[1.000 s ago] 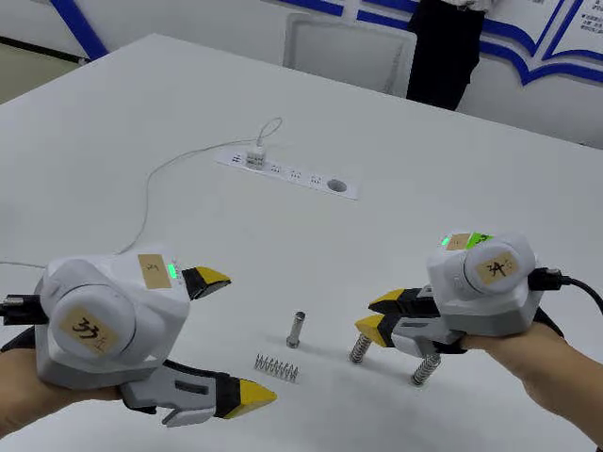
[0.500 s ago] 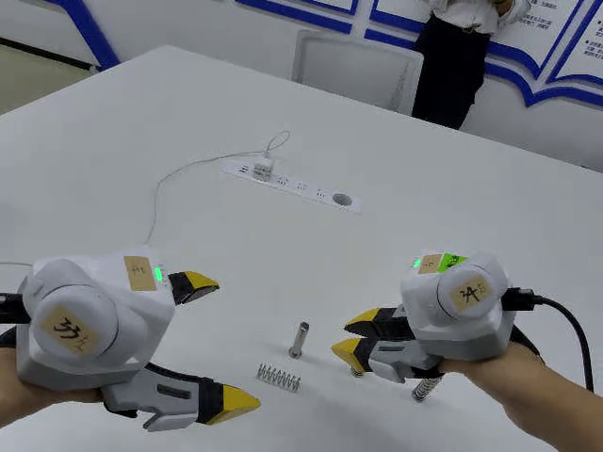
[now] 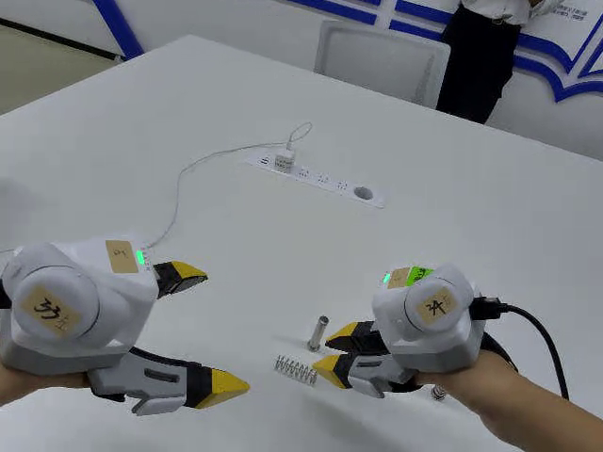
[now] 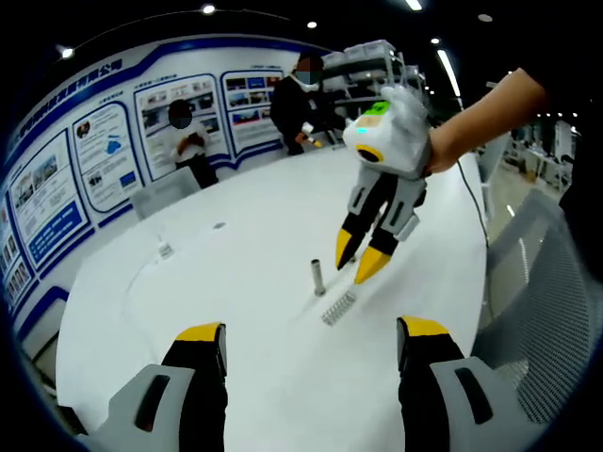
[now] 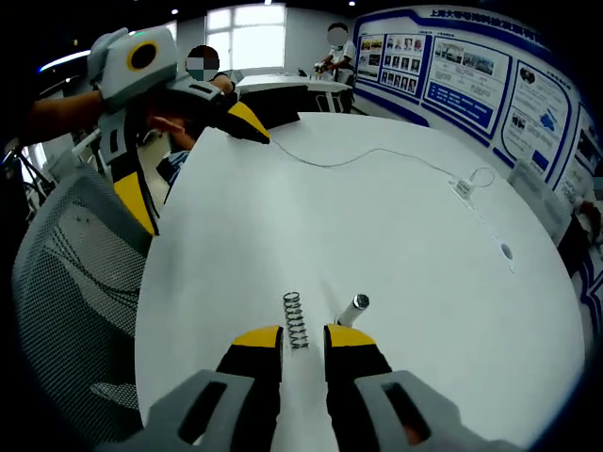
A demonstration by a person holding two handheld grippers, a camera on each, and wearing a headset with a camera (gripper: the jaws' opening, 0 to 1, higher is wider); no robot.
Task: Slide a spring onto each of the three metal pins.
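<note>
One pin (image 3: 317,333) stands bare and upright on the white worktop (image 3: 236,104). One loose spring (image 3: 295,369) lies flat just beside its foot. I judge this pair to be the work left.

Head view: my right tongs (image 3: 330,350) hover low, with the tips just beside the spring's end and near the pin. Their jaws are a narrow gap apart with nothing between them. My left tongs (image 3: 215,329) hang well apart to the side, spread wide and empty. A small coiled piece (image 3: 438,393) peeps out under the right hand. I take it for a pin already fitted, though too little of it is visible to be sure, and I cannot account for a third pin.

Left gripper view: the left tongs (image 4: 311,330) gape wide and hold nothing. Across the worktop the right tongs (image 4: 356,264) point down at the pin (image 4: 318,277). The spring (image 4: 337,308) lies on the surface just beside the pin, not threaded on.

Right gripper view: the right tongs (image 5: 303,337) are slightly parted. The spring (image 5: 295,320) lies lengthwise just ahead of the gap, ungripped as far as I can tell. The pin (image 5: 354,305) stands just beyond the other jaw. By my judgement, at least one spring is yet to be picked up and slid on.
</note>
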